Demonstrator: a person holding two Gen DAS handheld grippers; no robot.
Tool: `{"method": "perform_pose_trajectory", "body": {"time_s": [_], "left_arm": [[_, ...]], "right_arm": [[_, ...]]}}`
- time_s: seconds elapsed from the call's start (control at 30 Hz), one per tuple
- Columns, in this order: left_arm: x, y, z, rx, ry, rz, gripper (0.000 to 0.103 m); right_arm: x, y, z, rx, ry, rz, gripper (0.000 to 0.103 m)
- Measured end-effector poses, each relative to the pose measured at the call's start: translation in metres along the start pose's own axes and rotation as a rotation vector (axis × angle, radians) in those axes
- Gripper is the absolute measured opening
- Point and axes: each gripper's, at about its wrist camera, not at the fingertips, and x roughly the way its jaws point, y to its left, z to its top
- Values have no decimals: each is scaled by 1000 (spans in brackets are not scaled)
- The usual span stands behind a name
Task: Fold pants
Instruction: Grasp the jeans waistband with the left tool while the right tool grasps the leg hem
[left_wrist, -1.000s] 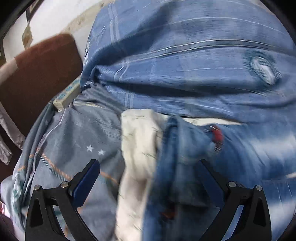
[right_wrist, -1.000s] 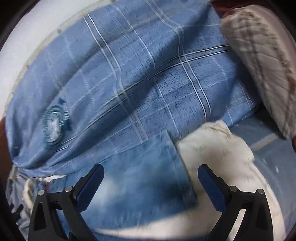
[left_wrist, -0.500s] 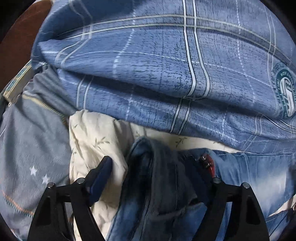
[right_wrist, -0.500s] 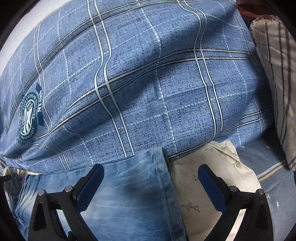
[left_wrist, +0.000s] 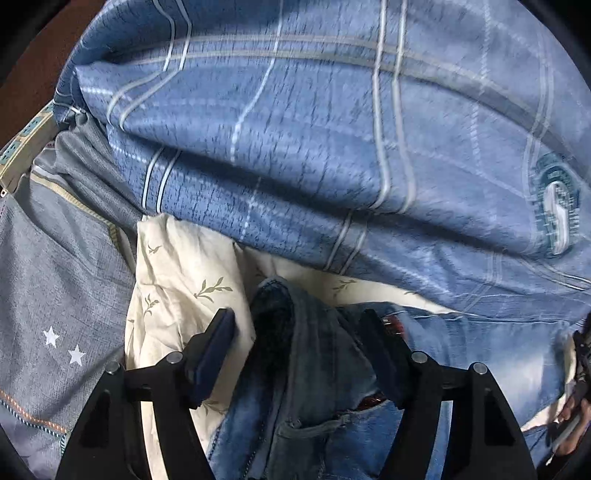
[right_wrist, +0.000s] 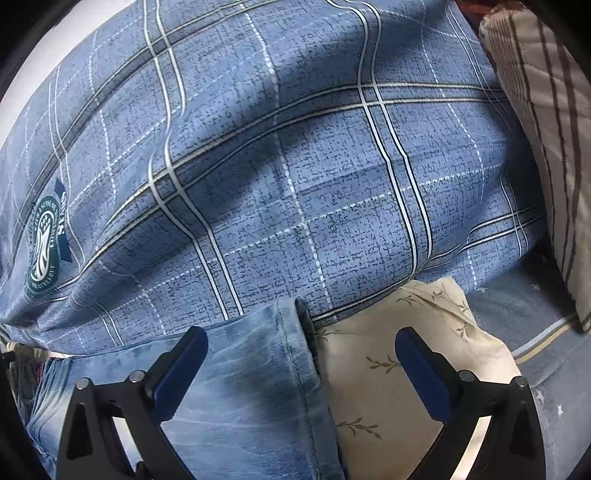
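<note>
The blue jeans (left_wrist: 314, 387) lie on a cream leaf-print cloth (left_wrist: 184, 266) on the bed. In the left wrist view their bunched waistband end, with a pocket and a red tag, sits between the fingers of my left gripper (left_wrist: 299, 332). Its jaws are closing; the right finger touches the denim, while a gap of cream cloth shows beside the left pad (left_wrist: 214, 350). In the right wrist view my right gripper (right_wrist: 301, 350) stands wide open over the leg hem of the jeans (right_wrist: 258, 369), one finger above denim, the other above the cream cloth (right_wrist: 373, 369).
A bulky blue plaid duvet (right_wrist: 295, 166) with a round green badge (right_wrist: 42, 243) rises just behind the jeans. A grey star-print sheet (left_wrist: 55, 295) lies left, with a power strip (left_wrist: 26, 147) beyond it. A striped quilted pillow (right_wrist: 546, 129) sits far right.
My left gripper swung over the waistband end of the jeans and its jaws narrowed around it. My right gripper came down closer to the leg hem, still wide open.
</note>
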Motion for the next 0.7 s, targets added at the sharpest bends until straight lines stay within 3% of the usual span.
{"method": "perform_pose_trajectory", "body": {"time_s": [0.17, 0.33, 0.4, 0.53, 0.6, 0.7], "left_arm": [[12, -6, -2, 5, 13, -19, 70], [28, -7, -1, -22, 46, -50, 54], [42, -13, -2, -6, 90, -46, 51], [60, -29, -2, 36, 90, -15, 50], [63, -34, -2, 36, 85, -11, 32], [70, -36, -1, 27, 84, -3, 24]], "right_arm": [[3, 5, -3, -27, -15, -12, 103], [13, 7, 2, -16, 7, -4, 102], [18, 10, 3, -17, 15, 6, 102], [27, 9, 6, -14, 25, 8, 102], [33, 3, 11, 8, 28, 22, 101], [44, -7, 21, 33, 40, 31, 99]]}}
